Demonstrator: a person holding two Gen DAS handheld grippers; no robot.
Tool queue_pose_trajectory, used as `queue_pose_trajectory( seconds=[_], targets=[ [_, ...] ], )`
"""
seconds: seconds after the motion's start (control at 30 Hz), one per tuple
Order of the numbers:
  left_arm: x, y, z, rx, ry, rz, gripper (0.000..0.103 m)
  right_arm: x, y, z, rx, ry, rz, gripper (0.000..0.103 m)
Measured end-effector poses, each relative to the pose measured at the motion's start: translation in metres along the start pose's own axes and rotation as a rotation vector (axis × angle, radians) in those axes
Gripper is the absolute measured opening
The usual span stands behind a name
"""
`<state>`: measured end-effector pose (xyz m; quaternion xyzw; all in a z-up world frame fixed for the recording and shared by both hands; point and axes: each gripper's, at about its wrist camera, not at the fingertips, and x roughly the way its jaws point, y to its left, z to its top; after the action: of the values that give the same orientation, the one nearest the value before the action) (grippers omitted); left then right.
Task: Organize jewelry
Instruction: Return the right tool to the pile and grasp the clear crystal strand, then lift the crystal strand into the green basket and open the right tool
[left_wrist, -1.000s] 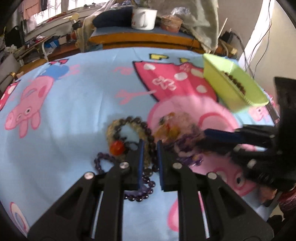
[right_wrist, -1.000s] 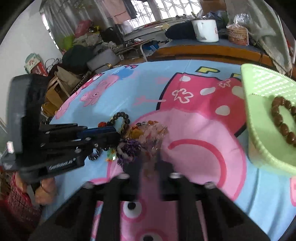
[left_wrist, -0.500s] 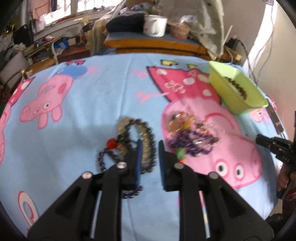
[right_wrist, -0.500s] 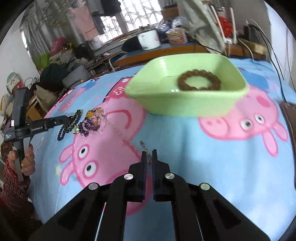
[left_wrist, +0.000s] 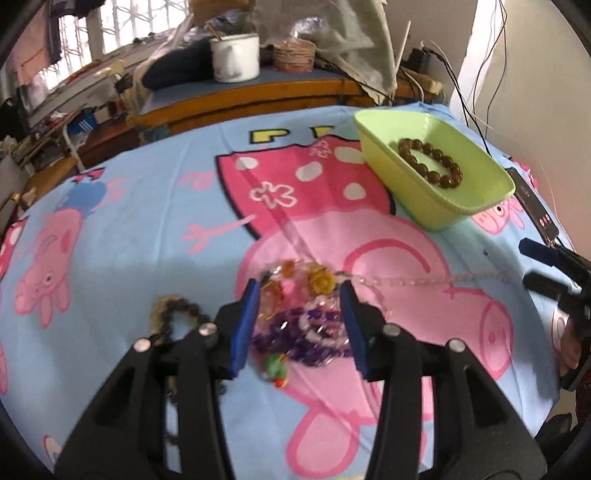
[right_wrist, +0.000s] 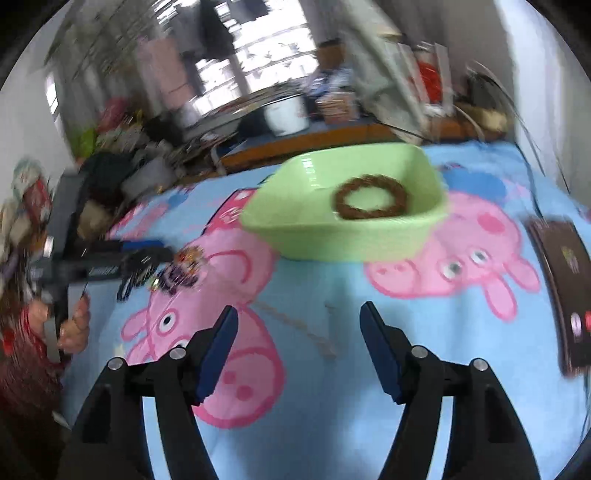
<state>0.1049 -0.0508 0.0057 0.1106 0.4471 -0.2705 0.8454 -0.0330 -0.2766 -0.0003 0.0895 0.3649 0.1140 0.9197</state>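
L tool (left_wrist: 299, 321): jaws opening, straddling the purple/clear bead pile (left_wrist: 306, 332) w/o pressing it; nothing gripped. R tool (right_wrist: 299, 332): jaws opening, empty; thin chain (right_wrist: 295, 325) lies on the cartoon cloth (right_wrist: 332, 424) betw. them, stretched toward the pile. Brown bead bracelet (right_wrist: 371, 201) sits inside the green tray (right_wrist: 295, 236). Dark bead strand (left_wrist: 177, 310) just left of L tool.

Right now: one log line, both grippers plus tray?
left gripper: opening, over jewelry pile | right gripper: opening, empty, chain on cloth | tray: one brown bracelet
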Motion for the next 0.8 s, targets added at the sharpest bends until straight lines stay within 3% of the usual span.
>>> queue_pose_trajectory(
  seconds=[0.1,0.13,0.17,0.2,0.23,0.43,0.57,0.67,0.8],
  targets=[
    [0.014,0.000,0.008,-0.009,0.010,-0.030,0.043,0.020,0.030,0.009,-0.129,0.027,0.017,0.032],
    [0.019,0.000,0.010,-0.011,0.012,-0.038,0.043,0.028,0.039,0.012,-0.162,0.041,0.021,0.022],
    [0.023,0.000,0.011,-0.012,0.017,-0.039,0.037,0.041,0.051,0.018,-0.209,0.060,0.021,0.015],
    [0.028,0.003,0.011,-0.020,0.026,-0.039,0.019,0.048,0.059,0.020,-0.239,0.067,0.023,0.013],
    [0.030,0.007,0.010,-0.036,0.034,-0.053,0.016,0.057,0.066,0.024,-0.267,0.076,0.027,0.012],
    [0.011,0.033,-0.006,-0.114,0.019,-0.073,0.016,0.114,0.084,0.043,-0.318,0.187,0.082,0.000],
    [-0.002,0.048,-0.020,-0.154,0.009,-0.066,0.016,0.116,0.085,0.048,-0.314,0.198,0.073,0.000],
    [-0.008,0.060,-0.033,-0.170,0.013,0.002,0.017,0.094,0.079,0.055,-0.265,0.136,0.083,0.000],
    [-0.022,0.064,-0.039,-0.182,0.002,0.012,0.017,0.049,0.074,0.078,-0.212,0.021,0.120,0.000]
  ],
)
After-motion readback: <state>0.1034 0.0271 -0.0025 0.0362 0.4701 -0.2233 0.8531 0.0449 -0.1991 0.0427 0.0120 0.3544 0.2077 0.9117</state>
